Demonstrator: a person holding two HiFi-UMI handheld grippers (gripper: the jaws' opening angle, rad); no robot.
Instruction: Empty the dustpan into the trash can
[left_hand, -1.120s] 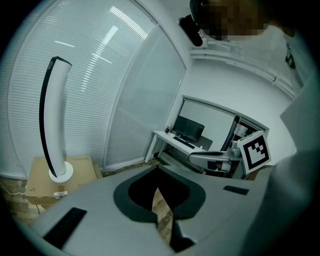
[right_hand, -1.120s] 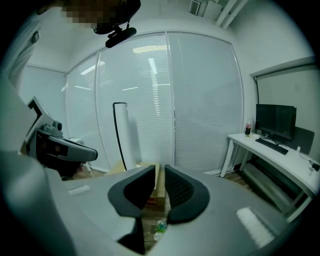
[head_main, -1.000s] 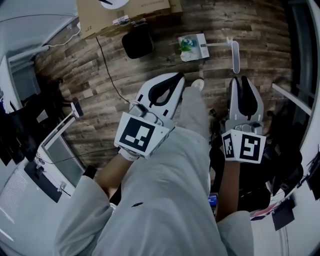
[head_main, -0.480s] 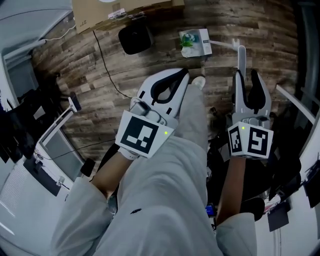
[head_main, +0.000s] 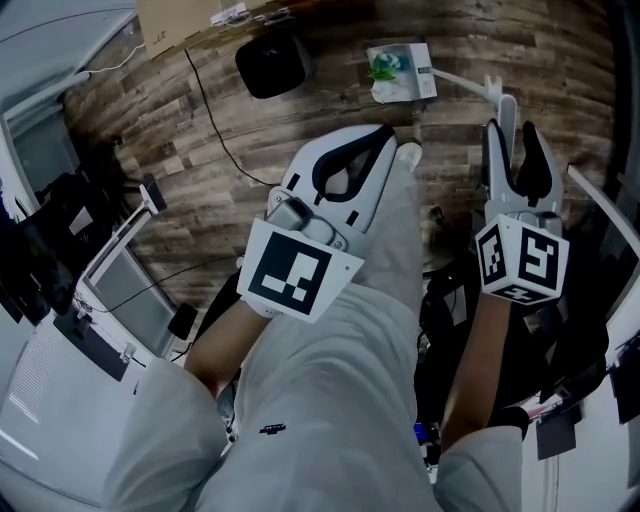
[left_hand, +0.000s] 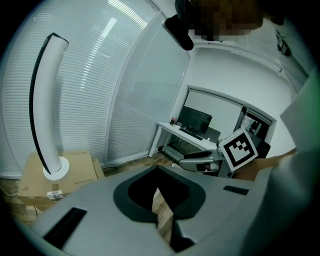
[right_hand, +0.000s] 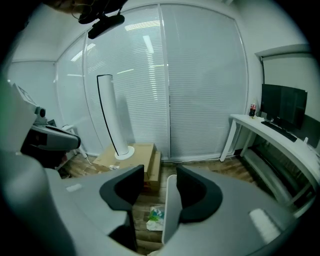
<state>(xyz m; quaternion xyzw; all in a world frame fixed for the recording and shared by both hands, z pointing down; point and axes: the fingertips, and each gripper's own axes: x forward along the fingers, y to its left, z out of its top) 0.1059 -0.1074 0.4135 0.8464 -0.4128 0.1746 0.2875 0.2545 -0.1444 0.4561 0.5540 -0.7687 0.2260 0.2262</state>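
The right gripper (head_main: 512, 132), jaws just opened, loosely straddled the white handle (right_hand: 170, 210) of the dustpan (head_main: 402, 72). The left gripper (head_main: 380, 140) was clenched, empty. A wooden floor (head_main: 200, 150) lay beneath.

Trash can (head_main: 272, 62) on floor (head_main: 200, 150), left of dustpan (head_main: 400, 72), apart. Box (head_main: 175, 30) behind can, fan (right_hand: 112, 115) standing on box. Handle (head_main: 506, 108) runs right from dustpan. Desk (right_hand: 260, 127) right of box, along wall.
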